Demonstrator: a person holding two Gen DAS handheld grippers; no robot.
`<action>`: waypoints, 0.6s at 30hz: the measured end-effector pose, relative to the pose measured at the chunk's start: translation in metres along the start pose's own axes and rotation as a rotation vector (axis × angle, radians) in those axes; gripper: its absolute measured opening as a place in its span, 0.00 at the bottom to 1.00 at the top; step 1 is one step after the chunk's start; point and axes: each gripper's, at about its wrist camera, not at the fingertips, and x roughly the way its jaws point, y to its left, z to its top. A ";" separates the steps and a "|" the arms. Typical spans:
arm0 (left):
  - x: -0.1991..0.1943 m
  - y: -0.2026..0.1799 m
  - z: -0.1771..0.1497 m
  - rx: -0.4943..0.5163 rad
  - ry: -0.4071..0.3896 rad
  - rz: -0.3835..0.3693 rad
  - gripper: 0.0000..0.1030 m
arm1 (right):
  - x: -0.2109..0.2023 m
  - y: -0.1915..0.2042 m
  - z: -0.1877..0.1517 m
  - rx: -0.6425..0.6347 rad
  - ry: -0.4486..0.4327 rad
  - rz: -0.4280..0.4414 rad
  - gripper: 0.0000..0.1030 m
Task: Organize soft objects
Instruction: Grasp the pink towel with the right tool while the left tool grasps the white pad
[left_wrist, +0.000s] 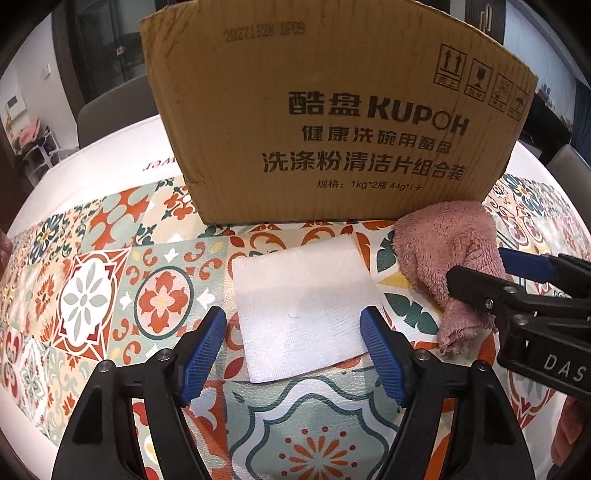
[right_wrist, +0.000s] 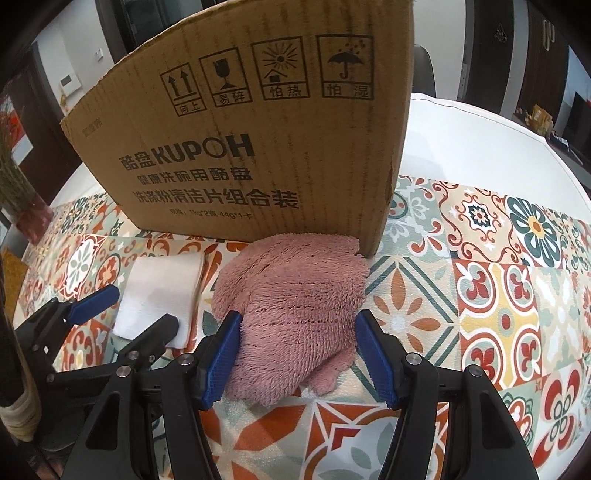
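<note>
Top edge and opening of the cardboard box (left_wrist: 332, 122) cut off in both views; contents not visible. Far edge of the pink fleece cloth (right_wrist: 295, 302) pressed against the box base. Small print on the box partly blurred.

Left tool (left_wrist: 293, 350): jaws apart, blue pads either side of the near part of the folded white cloth (left_wrist: 303, 306). Left pad just clear of the cloth's left edge; right pad over its right edge, contact not discernible. Nothing gripped. White cloth flat on the patterned surface (left_wrist: 110, 295), in front of the box and apart from it.

Right tool (right_wrist: 295, 350): jaws apart, pads flanking the near portion of the pink fleece cloth. Left pad against the pile; right pad at the cloth's right edge, true pressure not discernible. Cloth flat on the surface, not lifted.

Left wrist view only: date stamp near the box's upper left, the right tool entering from the right over the pink cloth's bunched near end, a dark chair back behind the surface.

Right wrist view only: the box's right corner, stitch lines across the pink cloth, the layered right edge of the white cloth, the left tool at lower left.
</note>
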 end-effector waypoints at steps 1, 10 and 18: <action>0.000 0.001 -0.001 -0.008 -0.001 -0.011 0.68 | 0.001 0.001 0.000 -0.002 0.000 -0.001 0.61; -0.003 0.000 -0.002 -0.019 -0.015 -0.054 0.37 | -0.001 0.008 -0.002 0.000 0.006 0.025 0.40; -0.005 -0.004 0.000 -0.010 0.003 -0.061 0.09 | -0.011 0.006 -0.004 0.000 -0.001 0.041 0.26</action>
